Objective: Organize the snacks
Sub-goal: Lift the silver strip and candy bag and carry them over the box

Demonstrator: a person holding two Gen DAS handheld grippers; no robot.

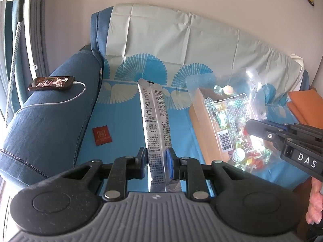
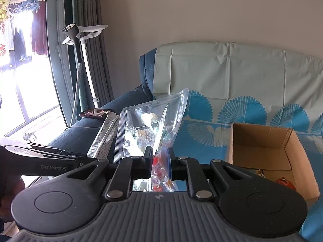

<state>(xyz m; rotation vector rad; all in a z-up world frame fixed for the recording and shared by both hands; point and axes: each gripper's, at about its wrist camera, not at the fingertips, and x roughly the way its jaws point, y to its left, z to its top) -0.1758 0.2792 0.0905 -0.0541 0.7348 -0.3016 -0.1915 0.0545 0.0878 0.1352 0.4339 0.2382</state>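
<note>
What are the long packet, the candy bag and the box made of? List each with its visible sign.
Long packet: seemingly metallised foil film, silver and glossy, printed with black text, creased where the left gripper clamps it.
Candy bag: clear soft plastic, since the sweets show through; ribbed zip strip along one edge; pinched by the right gripper.
Box: brown corrugated cardboard, matte, flaps open.

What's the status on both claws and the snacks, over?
Left claw shut on silver stick packet. Right claw shut on clear candy bag. Cardboard box open beside it, nothing blocking.
</note>
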